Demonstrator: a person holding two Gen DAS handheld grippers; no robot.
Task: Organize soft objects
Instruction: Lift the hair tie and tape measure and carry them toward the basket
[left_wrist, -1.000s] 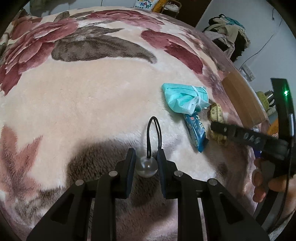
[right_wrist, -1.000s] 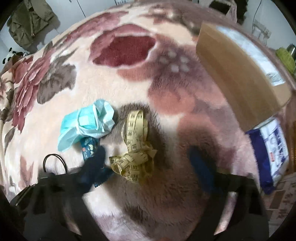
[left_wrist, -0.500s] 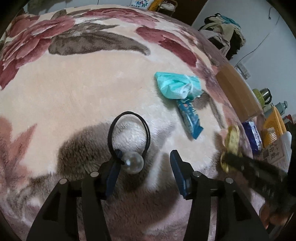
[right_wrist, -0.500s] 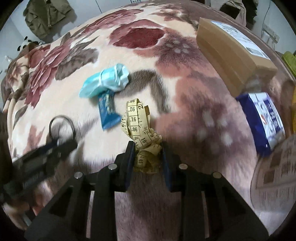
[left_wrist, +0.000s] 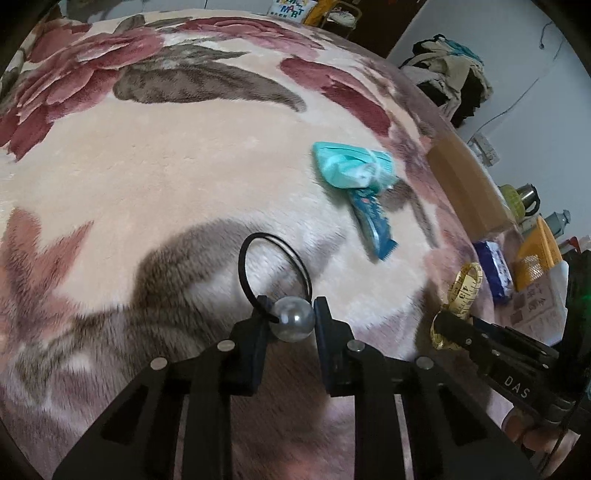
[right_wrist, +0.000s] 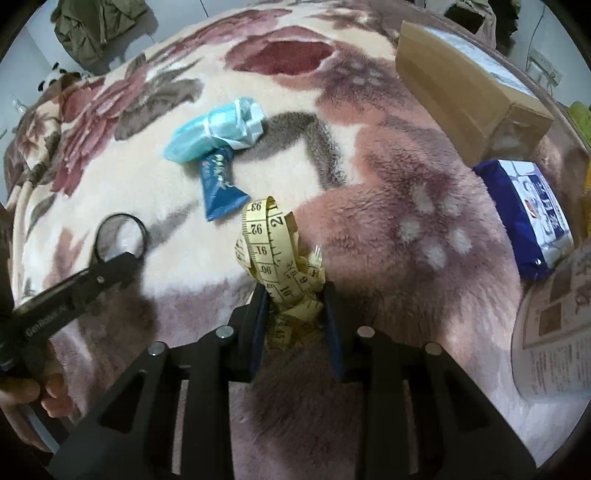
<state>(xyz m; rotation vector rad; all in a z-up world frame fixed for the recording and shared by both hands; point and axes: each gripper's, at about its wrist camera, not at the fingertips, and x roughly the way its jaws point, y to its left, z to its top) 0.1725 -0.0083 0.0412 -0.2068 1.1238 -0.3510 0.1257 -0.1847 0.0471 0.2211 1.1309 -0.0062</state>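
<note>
My left gripper (left_wrist: 290, 312) is shut on a black hair tie with a clear bead (left_wrist: 291, 323); its loop (left_wrist: 273, 264) stands up above the floral blanket. It also shows in the right wrist view (right_wrist: 120, 236). My right gripper (right_wrist: 293, 295) is shut on a bunched yellow measuring tape (right_wrist: 275, 254), held above the blanket, and it shows at the right of the left wrist view (left_wrist: 460, 299). A teal face mask (left_wrist: 351, 168) lies on the blanket, overlapping a blue snack packet (left_wrist: 371, 218); both show in the right wrist view, mask (right_wrist: 214, 129), packet (right_wrist: 218, 184).
A brown cardboard box (right_wrist: 469, 85) lies at the blanket's far right edge. A blue-and-white packet (right_wrist: 532, 214) lies below it, next to printed paper (right_wrist: 557, 325). Clothes (left_wrist: 450, 74) are piled beyond the bed. An orange basket (left_wrist: 535, 254) stands at the right.
My left gripper, shut on the hair tie bead a second ago and open half a second ago, has shut on it again. My right gripper closed on the measuring tape and lifted it.
</note>
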